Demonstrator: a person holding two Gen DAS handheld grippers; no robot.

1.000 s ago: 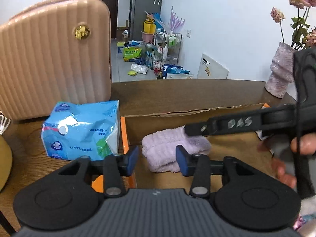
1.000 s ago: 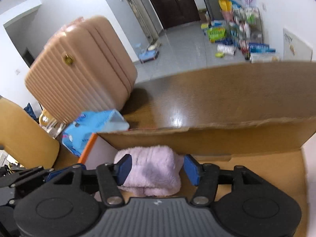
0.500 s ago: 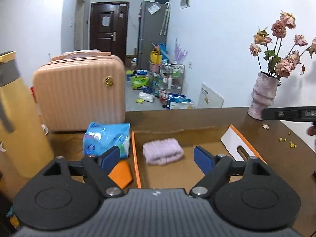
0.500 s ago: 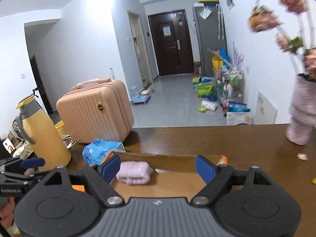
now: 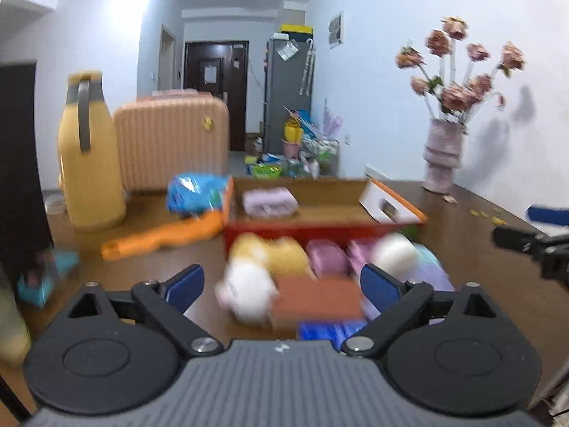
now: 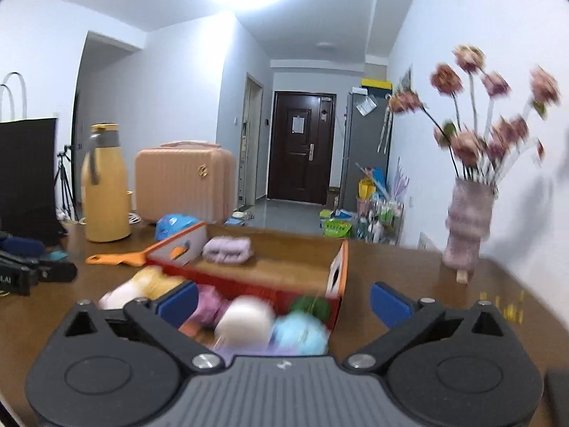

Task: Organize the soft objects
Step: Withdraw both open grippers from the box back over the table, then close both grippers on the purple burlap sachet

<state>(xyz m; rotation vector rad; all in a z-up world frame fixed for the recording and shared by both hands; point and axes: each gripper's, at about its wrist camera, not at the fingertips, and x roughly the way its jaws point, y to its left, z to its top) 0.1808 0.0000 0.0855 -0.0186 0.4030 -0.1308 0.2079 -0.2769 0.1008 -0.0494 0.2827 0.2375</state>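
A folded lilac towel [image 5: 269, 201] [image 6: 227, 249] lies in the far left corner of the open cardboard box [image 5: 320, 227] [image 6: 249, 284]. In front of the box lies a blurred heap of soft things: a yellow-and-white plush [image 5: 263, 270], a pink piece [image 5: 327, 256], a cream ball [image 6: 245, 320], a light blue ball [image 6: 298, 331] and a brown cloth [image 5: 316, 299]. My left gripper [image 5: 282, 283] hovers near the heap, jaws opening, gripping nothing. My right gripper [image 6: 284, 302] does the same, jaws opening wide with nothing between the pads.
On the brown table [image 5: 462, 235] stand a yellow jug [image 5: 89, 163], a pink suitcase [image 5: 170, 146], a blue tissue pack [image 5: 195, 192], an orange handled scraper [image 5: 160, 238] and a vase of roses [image 5: 444, 156]. A black bag [image 6: 28, 178] stands at the left.
Both grippers have drawn back from the lilac towel, which stays in the box. Their jaws have spread wide. The heap of soft things has come into view.
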